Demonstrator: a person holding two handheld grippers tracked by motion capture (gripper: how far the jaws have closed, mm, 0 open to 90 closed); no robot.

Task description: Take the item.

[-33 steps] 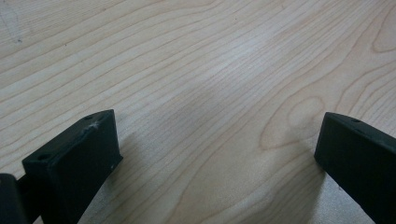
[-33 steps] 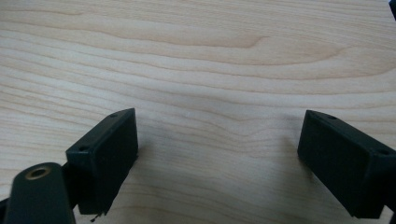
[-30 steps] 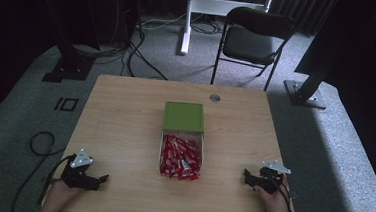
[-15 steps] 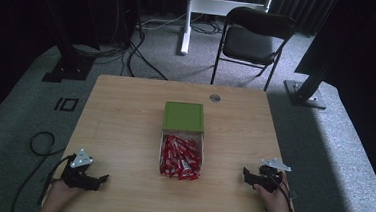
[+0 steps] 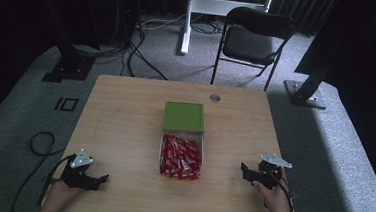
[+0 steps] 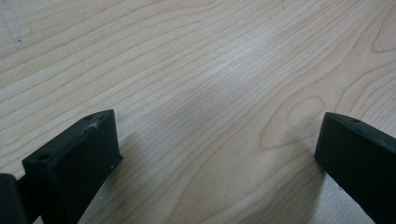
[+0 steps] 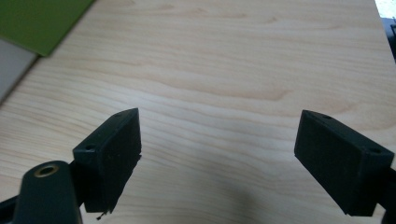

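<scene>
Table (image 5: 125,111) of light wood takes up the middle of the high view, with grey carpet all around it. Past its far edge stands a black folding chair (image 5: 253,38). In the middle of the table sits a green lid (image 5: 183,116), and just in front of it, touching it, is a clear box (image 5: 181,155) full of small red packets (image 5: 180,158). A little round grey cap (image 5: 215,98) sits in the wood near the far edge. The left gripper (image 5: 98,179) rests at the near left corner, well apart from the box. Its jaws are spread wide over bare wood, with nothing between them. The right gripper (image 5: 244,169) is at the near right side, jaws wide too and holding nothing.
</scene>
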